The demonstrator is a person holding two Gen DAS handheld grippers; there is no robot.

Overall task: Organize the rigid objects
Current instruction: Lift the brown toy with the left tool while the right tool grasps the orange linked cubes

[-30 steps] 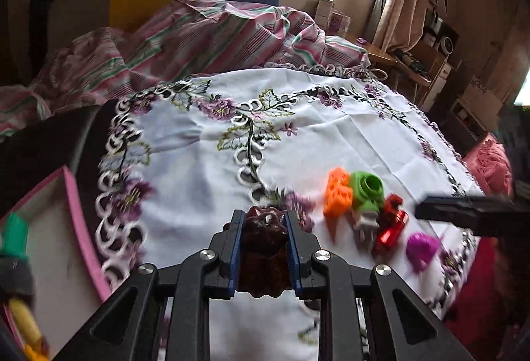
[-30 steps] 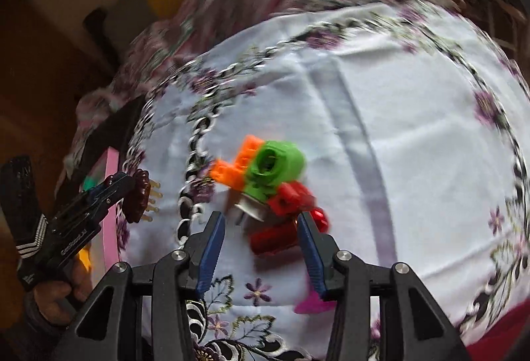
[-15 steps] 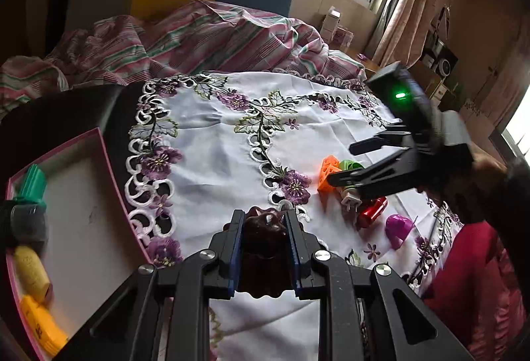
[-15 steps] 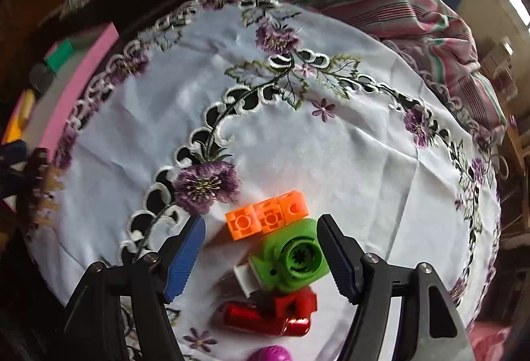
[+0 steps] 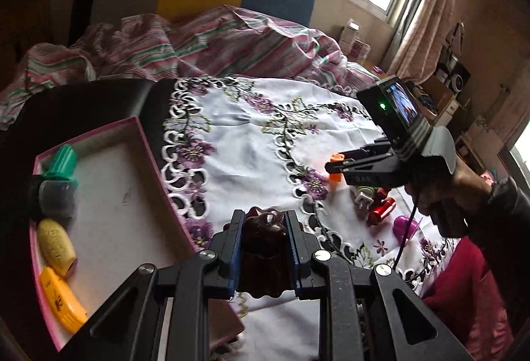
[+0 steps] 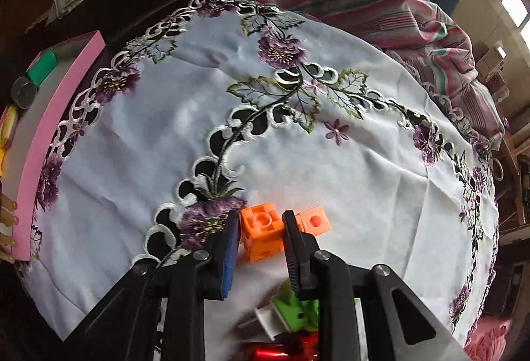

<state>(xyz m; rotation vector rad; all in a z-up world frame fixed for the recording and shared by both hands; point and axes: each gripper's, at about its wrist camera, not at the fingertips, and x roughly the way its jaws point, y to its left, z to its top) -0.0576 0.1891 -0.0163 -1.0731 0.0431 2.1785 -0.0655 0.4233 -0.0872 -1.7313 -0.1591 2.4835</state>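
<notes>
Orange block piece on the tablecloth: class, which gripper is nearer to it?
Right. The right gripper has its jaws around the orange block piece; the left gripper, holding a brown object, sits near the pink tray.
</notes>
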